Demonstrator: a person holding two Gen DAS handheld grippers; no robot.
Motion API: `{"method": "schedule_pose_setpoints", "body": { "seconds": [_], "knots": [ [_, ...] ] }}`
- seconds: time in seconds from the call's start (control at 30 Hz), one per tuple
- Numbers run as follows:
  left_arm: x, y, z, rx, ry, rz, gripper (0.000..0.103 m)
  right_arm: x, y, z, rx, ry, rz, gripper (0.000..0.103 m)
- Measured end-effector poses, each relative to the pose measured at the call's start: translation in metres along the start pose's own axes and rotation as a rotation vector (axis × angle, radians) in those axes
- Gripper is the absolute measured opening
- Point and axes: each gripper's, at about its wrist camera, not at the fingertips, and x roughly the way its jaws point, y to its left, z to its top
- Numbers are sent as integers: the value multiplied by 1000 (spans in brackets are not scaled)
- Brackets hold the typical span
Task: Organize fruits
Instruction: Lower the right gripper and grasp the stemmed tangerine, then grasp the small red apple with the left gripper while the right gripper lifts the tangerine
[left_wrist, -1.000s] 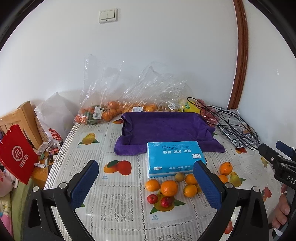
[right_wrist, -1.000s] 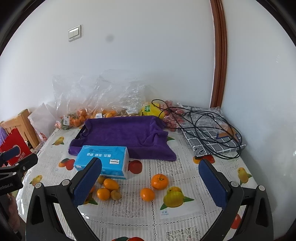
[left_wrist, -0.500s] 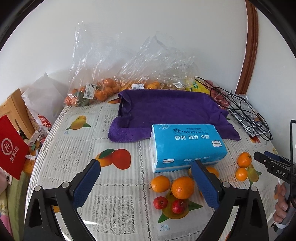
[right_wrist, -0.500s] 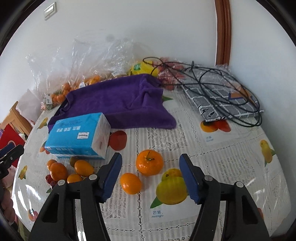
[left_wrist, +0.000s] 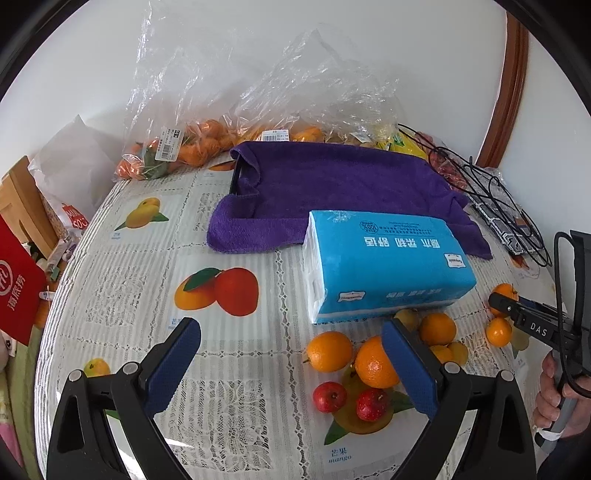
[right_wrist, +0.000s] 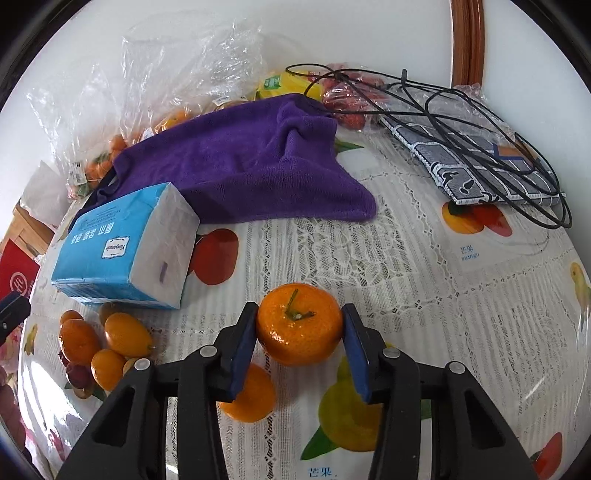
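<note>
My right gripper (right_wrist: 300, 341) is shut on a stemmed tangerine (right_wrist: 299, 325) on the tablecloth, both pads touching its sides. A smaller orange (right_wrist: 251, 397) lies just under its left finger. A cluster of oranges (right_wrist: 110, 339) lies left, by the blue tissue pack (right_wrist: 125, 247). My left gripper (left_wrist: 291, 362) is open and empty above the table. Next to its right finger are oranges (left_wrist: 373, 363) and two small red fruits (left_wrist: 330, 397). The right gripper (left_wrist: 528, 325) also shows at the right edge of the left wrist view.
A purple towel (left_wrist: 332, 188) covers a tray behind the tissue pack (left_wrist: 384, 266). Clear bags of oranges (left_wrist: 192, 147) stand along the wall. A folded checked cloth with black cables (right_wrist: 476, 155) lies at the far right. A red bag (left_wrist: 18, 288) hangs off the left table edge.
My right gripper moved down and forward and closed its fingers on the tangerine. My left gripper moved lower and closer to the fruit cluster, staying open.
</note>
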Motion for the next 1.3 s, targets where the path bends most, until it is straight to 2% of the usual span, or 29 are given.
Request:
{"method": "schedule_pose_setpoints", "body": {
  "seconds": [0.17, 0.3, 0.43, 0.63, 0.77, 0.97, 1.13, 1.3],
  "knots": [
    [3, -9, -10, 23, 26, -26, 98, -16, 3, 0, -4, -53, 27, 45],
    [3, -13, -17, 34, 44, -39, 91, -31, 9, 1, -24, -94, 29, 44],
    [-1, -18, -27, 45, 51, -78, 90, -43, 12, -1, -25, -115, 50, 45],
    [2, -25, -39, 78, 70, -82, 82, -51, 20, -7, -34, -121, 64, 45],
    [4, -17, -41, 66, 75, -78, 69, -55, 22, -13, -41, -124, 67, 45],
    [7, -7, -39, 62, 73, -61, 67, -51, 21, -16, -25, -108, 67, 45],
    [18, -3, -39, 60, 90, -43, 57, -49, 24, -14, -24, -103, 65, 45],
    [24, -1, -41, 53, 108, -97, 57, -48, 28, -12, -31, -102, 60, 45]
  ]
}}
